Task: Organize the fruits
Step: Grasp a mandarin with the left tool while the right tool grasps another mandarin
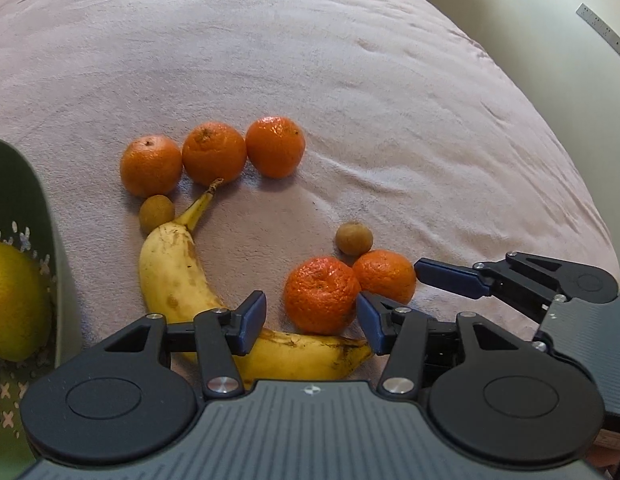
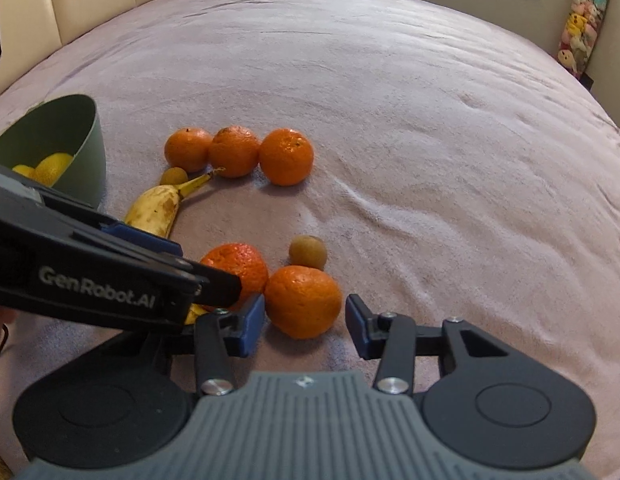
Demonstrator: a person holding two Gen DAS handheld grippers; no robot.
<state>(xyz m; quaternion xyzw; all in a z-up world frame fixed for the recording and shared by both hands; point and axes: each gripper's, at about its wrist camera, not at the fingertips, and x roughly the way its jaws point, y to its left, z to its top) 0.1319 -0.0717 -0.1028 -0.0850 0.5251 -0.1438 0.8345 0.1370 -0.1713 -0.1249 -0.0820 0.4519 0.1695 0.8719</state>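
On the bed [image 2: 390, 80], two touching mandarins are straddled: left claw [image 1: 312, 322] around the left mandarin [image 1: 320, 294], right claw [image 2: 306, 326] around the right mandarin [image 2: 302, 302], both released. Collision between claws is judged likely, dislodging either fruit.

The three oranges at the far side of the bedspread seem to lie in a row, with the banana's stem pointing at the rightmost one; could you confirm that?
Not quite. The three oranges do lie in a row, but the banana points its stem at the middle one, not the rightmost. The left wrist view shows the stem tip right against the middle orange.
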